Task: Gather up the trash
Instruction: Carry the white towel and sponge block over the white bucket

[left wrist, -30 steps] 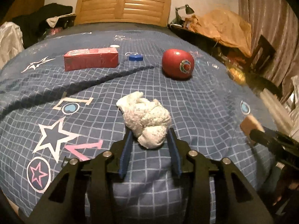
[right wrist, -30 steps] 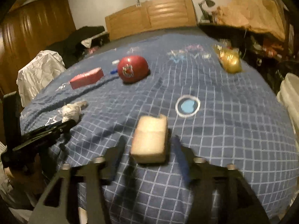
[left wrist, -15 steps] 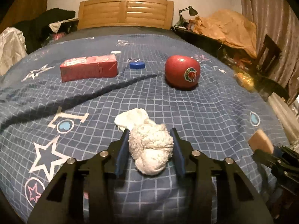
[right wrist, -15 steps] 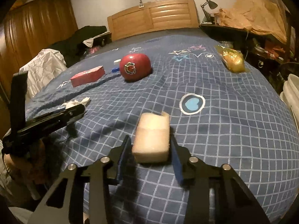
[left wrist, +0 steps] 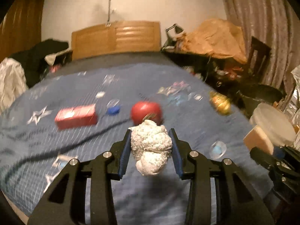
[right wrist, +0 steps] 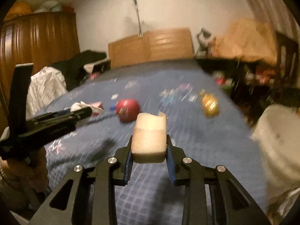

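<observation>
My left gripper (left wrist: 151, 140) is shut on a crumpled white paper towel wad (left wrist: 151, 148) and holds it above the blue bed cover (left wrist: 56, 146). My right gripper (right wrist: 149, 142) is shut on a beige foam sponge block (right wrist: 150, 135), also lifted off the bed. The sponge shows at the right edge of the left wrist view (left wrist: 258, 140). On the bed lie a red box (left wrist: 76, 116), a blue bottle cap (left wrist: 112, 110), a red round packet (left wrist: 146, 112) and a gold crumpled wrapper (left wrist: 220, 105). Both views are motion-blurred.
A white bag or bin (right wrist: 281, 140) stands off the bed's right side. A wooden headboard (left wrist: 116, 37) is at the far end. A cluttered desk and chair (left wrist: 234, 60) stand to the right, clothes (right wrist: 46, 88) and a wardrobe (right wrist: 37, 43) to the left.
Both grippers have lifted off the bed with their loads, the paper towel wad and the sponge. Both views have tilted upward and shifted right.
</observation>
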### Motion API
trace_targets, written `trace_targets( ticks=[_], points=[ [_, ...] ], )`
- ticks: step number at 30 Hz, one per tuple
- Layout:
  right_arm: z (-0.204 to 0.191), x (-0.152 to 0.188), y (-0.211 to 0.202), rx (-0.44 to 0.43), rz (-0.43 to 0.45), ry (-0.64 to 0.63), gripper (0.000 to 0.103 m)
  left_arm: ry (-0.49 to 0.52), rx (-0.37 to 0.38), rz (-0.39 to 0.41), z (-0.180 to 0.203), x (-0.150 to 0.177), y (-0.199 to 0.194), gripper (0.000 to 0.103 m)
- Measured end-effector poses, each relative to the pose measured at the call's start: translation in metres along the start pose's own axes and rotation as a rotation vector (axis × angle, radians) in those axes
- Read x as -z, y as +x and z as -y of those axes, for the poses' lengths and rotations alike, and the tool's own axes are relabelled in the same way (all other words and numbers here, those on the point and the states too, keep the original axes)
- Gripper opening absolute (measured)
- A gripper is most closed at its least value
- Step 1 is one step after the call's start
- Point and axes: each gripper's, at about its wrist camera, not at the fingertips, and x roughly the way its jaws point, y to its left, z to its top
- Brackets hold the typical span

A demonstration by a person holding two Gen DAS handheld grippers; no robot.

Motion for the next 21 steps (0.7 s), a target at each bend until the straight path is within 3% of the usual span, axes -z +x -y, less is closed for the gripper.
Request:
trace_targets(
  ticks=[6,11,16,21],
  points=[
    [0.037,-0.027,-0.050,0.107,0.122,-0.014,0.032,0.037,0.060,0.093,0.061,-0.031,-0.008,0.038],
    [0.076,-0.038,-0.085,0.201,0.173,0.005,0.032,0.081,0.137,0.141,0.112,-0.051,-0.009,0.038],
    [0.124,-0.044,-0.124,0.299,0.197,0.042,0.032,0.153,0.236,0.156,0.170,-0.066,-0.003,0.038],
    [0.191,-0.051,-0.156,0.385,0.158,0.101,0.032,0.220,0.326,0.133,0.229,-0.078,0.013,0.038]
  ],
)
